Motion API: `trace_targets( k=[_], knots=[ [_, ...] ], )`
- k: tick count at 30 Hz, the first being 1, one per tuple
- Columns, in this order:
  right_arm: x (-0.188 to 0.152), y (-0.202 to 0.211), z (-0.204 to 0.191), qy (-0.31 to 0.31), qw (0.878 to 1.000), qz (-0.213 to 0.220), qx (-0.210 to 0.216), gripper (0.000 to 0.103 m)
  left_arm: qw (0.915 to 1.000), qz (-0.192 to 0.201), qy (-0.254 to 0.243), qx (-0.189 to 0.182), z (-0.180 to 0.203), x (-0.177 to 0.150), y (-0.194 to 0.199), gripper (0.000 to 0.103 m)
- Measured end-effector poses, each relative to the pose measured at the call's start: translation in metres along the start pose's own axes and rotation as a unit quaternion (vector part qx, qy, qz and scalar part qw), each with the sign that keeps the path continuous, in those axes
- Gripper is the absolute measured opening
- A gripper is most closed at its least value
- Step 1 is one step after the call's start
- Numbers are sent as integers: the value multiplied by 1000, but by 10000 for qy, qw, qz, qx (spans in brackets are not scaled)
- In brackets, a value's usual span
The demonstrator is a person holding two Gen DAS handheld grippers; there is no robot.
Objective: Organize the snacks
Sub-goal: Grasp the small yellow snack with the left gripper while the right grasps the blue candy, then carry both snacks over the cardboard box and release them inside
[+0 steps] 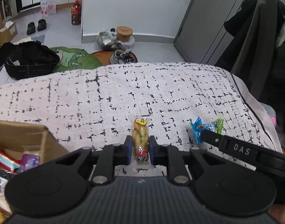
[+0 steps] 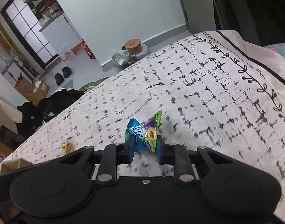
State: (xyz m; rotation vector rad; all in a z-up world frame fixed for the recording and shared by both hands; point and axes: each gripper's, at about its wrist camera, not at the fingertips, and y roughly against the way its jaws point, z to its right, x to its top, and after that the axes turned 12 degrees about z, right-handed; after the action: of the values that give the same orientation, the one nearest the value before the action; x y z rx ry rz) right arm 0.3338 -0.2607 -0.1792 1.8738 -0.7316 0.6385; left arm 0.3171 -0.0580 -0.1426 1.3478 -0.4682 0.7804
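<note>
Left wrist view: left gripper (image 1: 140,148) clamped on clear yellow snack packet (image 1: 140,140), blue pads pressing both sides, over white patterned cloth (image 1: 123,93). Cardboard box (image 1: 30,140) with snacks at lower left. Right gripper (image 1: 205,133) at blue-green candy wrappers (image 1: 198,130).

Right wrist view: right gripper (image 2: 144,149) pinches blue-green candy wrappers (image 2: 144,132), possibly two pieces; blurred. Yellow packet (image 2: 67,147) to left.
</note>
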Motion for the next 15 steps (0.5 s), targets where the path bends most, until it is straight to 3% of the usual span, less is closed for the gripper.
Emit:
trace_targets(
  k=[15],
  knots=[
    [-9, 66, -30, -102, 9993, 306, 175, 22, 9986, 387, -186, -321, -13, -5, 68, 17]
  ],
)
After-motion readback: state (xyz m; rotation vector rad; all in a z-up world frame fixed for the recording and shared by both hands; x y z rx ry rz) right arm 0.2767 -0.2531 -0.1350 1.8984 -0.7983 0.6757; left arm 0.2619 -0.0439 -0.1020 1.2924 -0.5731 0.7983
